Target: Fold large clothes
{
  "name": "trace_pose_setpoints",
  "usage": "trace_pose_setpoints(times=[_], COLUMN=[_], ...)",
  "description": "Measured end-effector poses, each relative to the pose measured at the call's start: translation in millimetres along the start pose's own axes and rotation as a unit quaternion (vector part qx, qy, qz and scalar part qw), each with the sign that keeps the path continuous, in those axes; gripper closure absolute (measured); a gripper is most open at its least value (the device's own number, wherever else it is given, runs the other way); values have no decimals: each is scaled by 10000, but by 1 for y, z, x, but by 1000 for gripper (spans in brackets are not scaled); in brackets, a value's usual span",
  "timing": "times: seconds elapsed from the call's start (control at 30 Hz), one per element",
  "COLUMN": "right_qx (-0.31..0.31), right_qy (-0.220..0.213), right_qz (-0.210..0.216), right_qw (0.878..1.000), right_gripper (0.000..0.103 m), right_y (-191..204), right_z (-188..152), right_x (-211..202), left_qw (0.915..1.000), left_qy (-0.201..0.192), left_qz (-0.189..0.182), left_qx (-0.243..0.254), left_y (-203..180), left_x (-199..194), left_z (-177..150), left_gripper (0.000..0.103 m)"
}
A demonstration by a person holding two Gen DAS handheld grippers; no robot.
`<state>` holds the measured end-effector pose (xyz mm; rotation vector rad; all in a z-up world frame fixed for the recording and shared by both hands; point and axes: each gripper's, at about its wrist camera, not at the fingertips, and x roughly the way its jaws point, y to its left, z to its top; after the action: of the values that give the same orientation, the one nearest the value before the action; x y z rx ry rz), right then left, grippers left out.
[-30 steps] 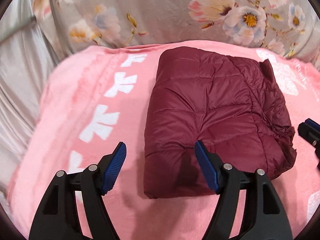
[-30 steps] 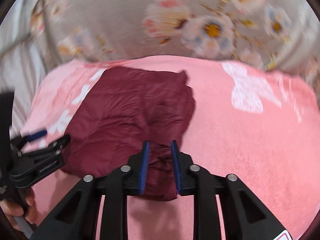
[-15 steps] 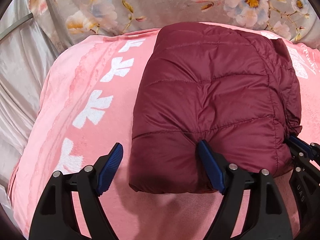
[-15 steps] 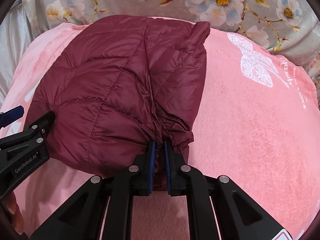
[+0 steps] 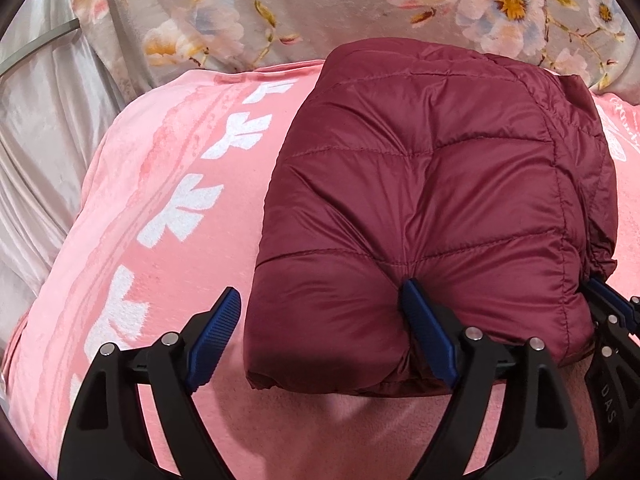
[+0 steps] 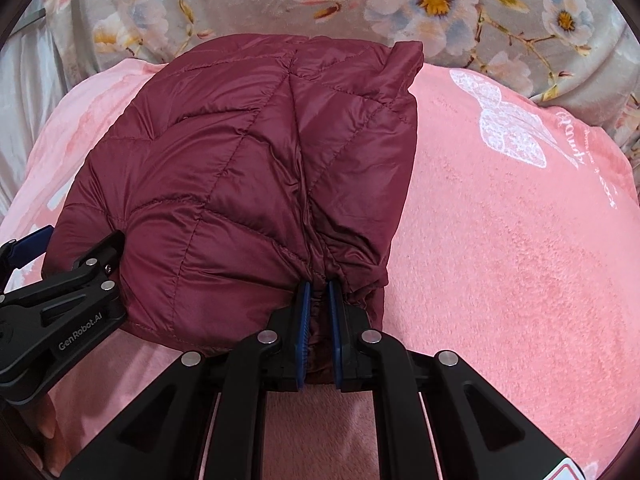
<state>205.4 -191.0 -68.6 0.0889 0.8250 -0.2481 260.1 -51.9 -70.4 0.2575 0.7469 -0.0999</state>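
The right gripper (image 6: 319, 312) is closest to us, and its two blue pads are squeezed onto a bunched bit of the dark red puffy jacket (image 6: 248, 176) at the jacket's near edge. The left gripper (image 5: 320, 332) has its jaws spread wide. One blue pad presses into the near edge of the jacket (image 5: 432, 200), and the other pad sits just left of the jacket, above the pink blanket (image 5: 132, 264). It is not pinching anything. The jacket is folded into a fat bundle and lies on the pink blanket. White shapes run along the blanket to the left of the jacket, and a white butterfly (image 6: 512, 124) is printed on the blanket to the right of the jacket. Behind the jacket, at the far side, is a grey cloth with flowers (image 5: 320, 12).
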Motion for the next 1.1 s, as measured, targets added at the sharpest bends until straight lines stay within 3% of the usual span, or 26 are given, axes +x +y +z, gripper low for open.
trace_pose_setpoints(times=[0.13, 0.27, 0.33, 0.37, 0.53, 0.7, 1.1], right_qx=[273, 667, 508, 399, 244, 369, 460], right_qy=[-134, -428, -589, -631, -379, -141, -252], right_qz=[322, 561, 242, 146, 109, 139, 0], right_qw=[9990, 9953, 9967, 9971, 9989, 9991, 9986], right_gripper=[95, 87, 52, 46, 39, 33, 29], right_y=[-12, -28, -26, -24, -22, -24, -26], right_z=[0, -14, -30, -40, -83, -107, -118], right_x=[-4, -33, -53, -62, -87, -97, -105], left_qw=[9995, 9969, 9953, 9949, 9958, 9968, 9994], left_qy=[-208, -220, -234, -254, 59, 29, -98], left_qz=[24, -346, -468, -487, -615, -639, -317], left_qx=[-229, -674, -809, -848, -674, -488, -97], left_y=[6, 25, 29, 30, 20, 9, -11], left_x=[4, -4, -16, -26, -48, -73, -92], left_z=[-4, -9, -19, -29, -68, -93, -110], left_gripper=[10, 10, 9, 8, 5, 5, 5])
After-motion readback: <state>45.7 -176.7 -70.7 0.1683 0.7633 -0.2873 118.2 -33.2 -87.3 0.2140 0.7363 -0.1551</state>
